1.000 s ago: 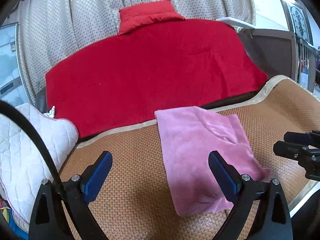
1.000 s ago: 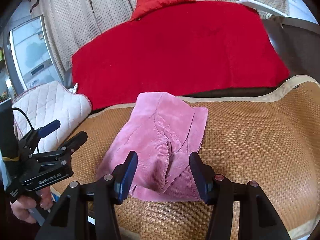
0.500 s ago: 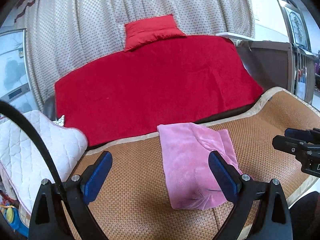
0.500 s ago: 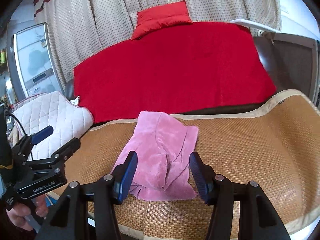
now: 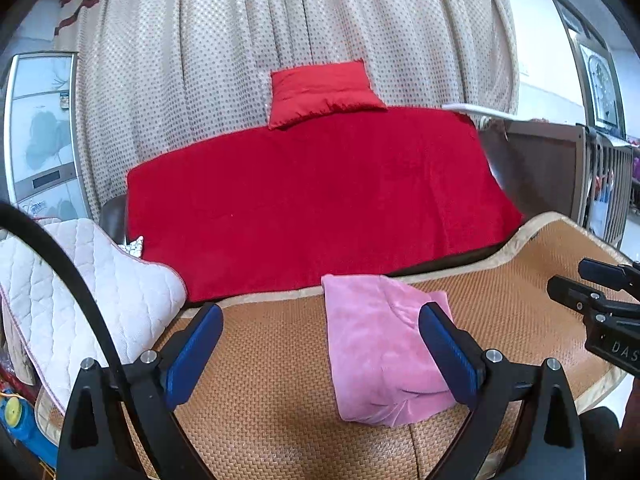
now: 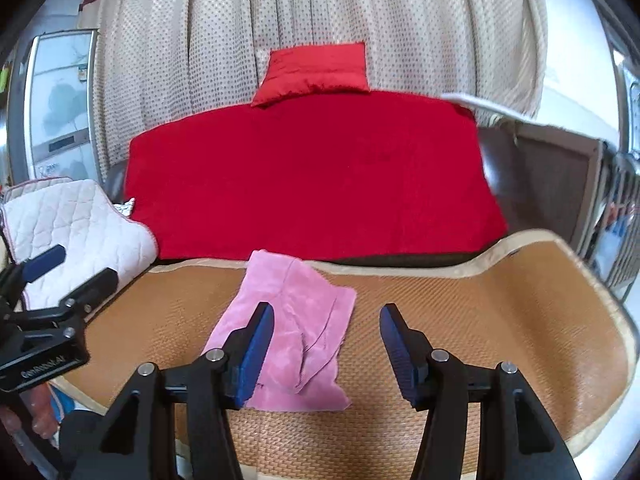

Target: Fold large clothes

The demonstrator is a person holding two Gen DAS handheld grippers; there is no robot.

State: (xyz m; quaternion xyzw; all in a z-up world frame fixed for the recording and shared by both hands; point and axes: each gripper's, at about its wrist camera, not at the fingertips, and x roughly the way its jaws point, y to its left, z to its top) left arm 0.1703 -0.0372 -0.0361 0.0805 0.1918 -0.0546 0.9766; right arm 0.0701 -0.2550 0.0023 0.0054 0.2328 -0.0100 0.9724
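A pink corduroy garment (image 5: 376,344) lies folded into a narrow bundle on a woven tan mat (image 5: 256,396); it also shows in the right wrist view (image 6: 300,332). My left gripper (image 5: 320,352) is open and empty, raised above the mat, just left of the garment. My right gripper (image 6: 326,352) is open and empty, held above the garment's near right edge. Each gripper appears at the edge of the other's view: the right one (image 5: 600,304) and the left one (image 6: 48,320).
A red blanket (image 5: 312,200) covers the sofa back with a red cushion (image 5: 320,90) on top, before a dotted beige curtain (image 5: 280,40). A white quilted pad (image 5: 68,292) lies at the left. A dark wooden cabinet (image 5: 548,168) stands at the right.
Both grippers have pulled back and up from the garment, which now looks smaller and farther away. The right gripper's jaws have opened wider. The garment lies still.
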